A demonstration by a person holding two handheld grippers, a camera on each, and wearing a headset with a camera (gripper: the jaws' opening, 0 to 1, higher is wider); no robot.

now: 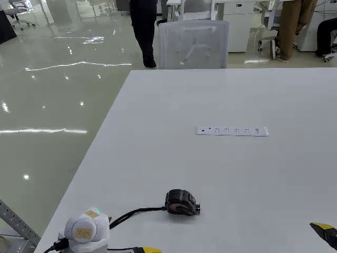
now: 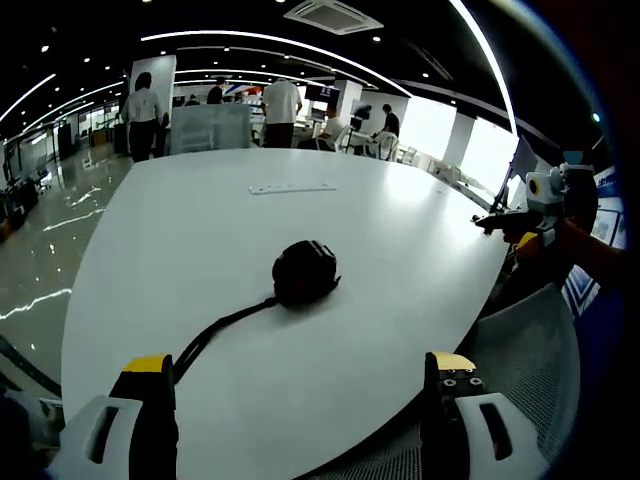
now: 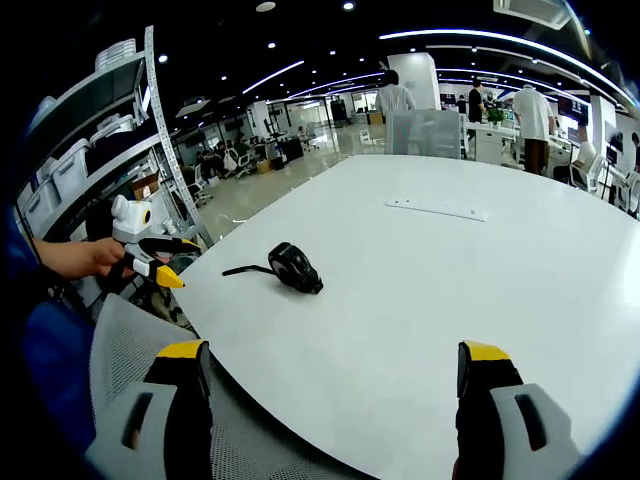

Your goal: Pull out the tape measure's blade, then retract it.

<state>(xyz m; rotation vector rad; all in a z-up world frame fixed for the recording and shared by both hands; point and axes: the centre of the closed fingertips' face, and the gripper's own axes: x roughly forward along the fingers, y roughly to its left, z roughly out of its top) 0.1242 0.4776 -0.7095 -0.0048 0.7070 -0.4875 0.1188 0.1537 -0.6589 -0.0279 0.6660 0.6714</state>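
A black tape measure [image 1: 181, 202] lies near the front edge of the white table [image 1: 221, 168], its black wrist strap [image 1: 134, 212] trailing to the left and its blade not drawn out. My left gripper [image 1: 143, 250] sits low at the front left, short of the tape measure. In the left gripper view the tape measure [image 2: 305, 270] lies ahead of the open left gripper [image 2: 300, 365], untouched. My right gripper [image 1: 324, 231] peeks in at the bottom right. In the right gripper view the right gripper [image 3: 334, 350] stands open, far from the tape measure [image 3: 295, 267].
A white power strip [image 1: 232, 130] lies flat mid-table. A grey mesh chair [image 1: 193, 45] stands at the far edge, with a person [image 1: 143, 31] standing beyond it on the glossy floor. A mesh chair back [image 3: 150, 390] shows under the right gripper.
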